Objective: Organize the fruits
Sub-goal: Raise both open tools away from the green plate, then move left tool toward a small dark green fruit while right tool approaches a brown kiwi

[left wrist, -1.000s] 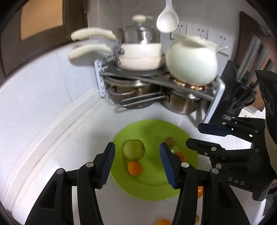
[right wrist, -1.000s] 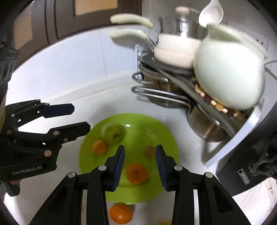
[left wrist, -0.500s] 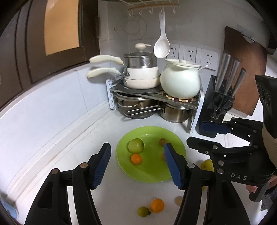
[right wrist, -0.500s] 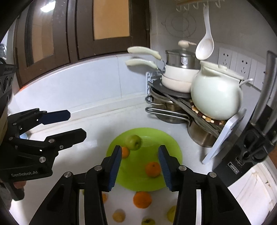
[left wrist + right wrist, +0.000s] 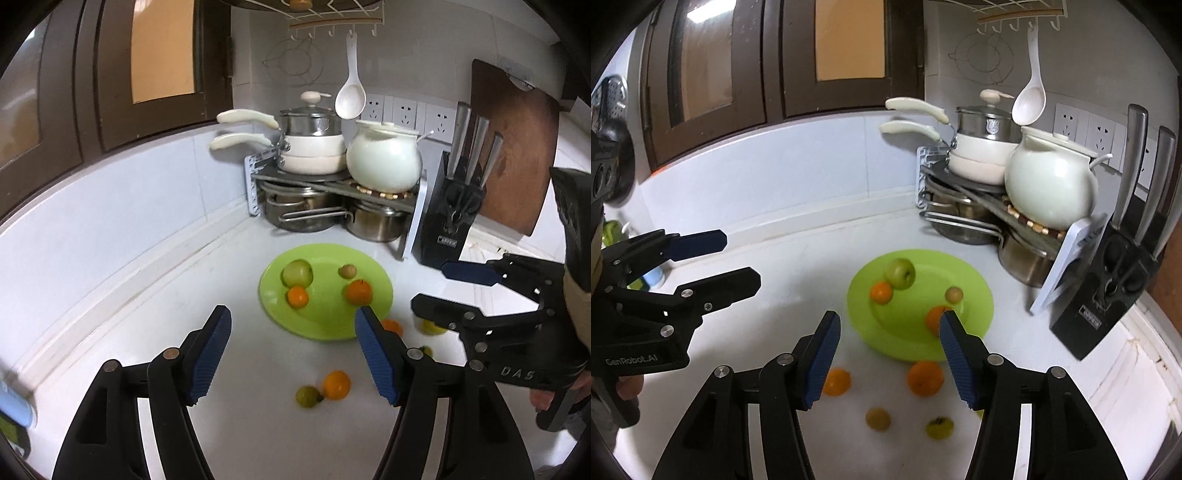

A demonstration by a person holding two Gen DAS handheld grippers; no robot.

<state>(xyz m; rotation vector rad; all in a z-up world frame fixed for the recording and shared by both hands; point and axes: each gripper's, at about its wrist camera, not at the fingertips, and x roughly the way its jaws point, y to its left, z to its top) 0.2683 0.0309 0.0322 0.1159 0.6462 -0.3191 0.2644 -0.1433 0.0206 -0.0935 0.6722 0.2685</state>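
Both tongs empty, jaws opening: left gripper (image 5: 291, 350) and right gripper (image 5: 886, 354) hover over the counter near the green plate (image 5: 380, 295).

Plate holds four: green apple (image 5: 297, 272), small orange (image 5: 297, 296), larger orange (image 5: 358, 291), small brownish fruit (image 5: 347, 271).

Loose on the counter, near side: an orange (image 5: 925, 377), another orange (image 5: 837, 382), yellow-green fruit (image 5: 939, 427), brownish fruit (image 5: 878, 418).

Judgement: light, firm, round, prone to roll; pinch across the widest middle, gently.
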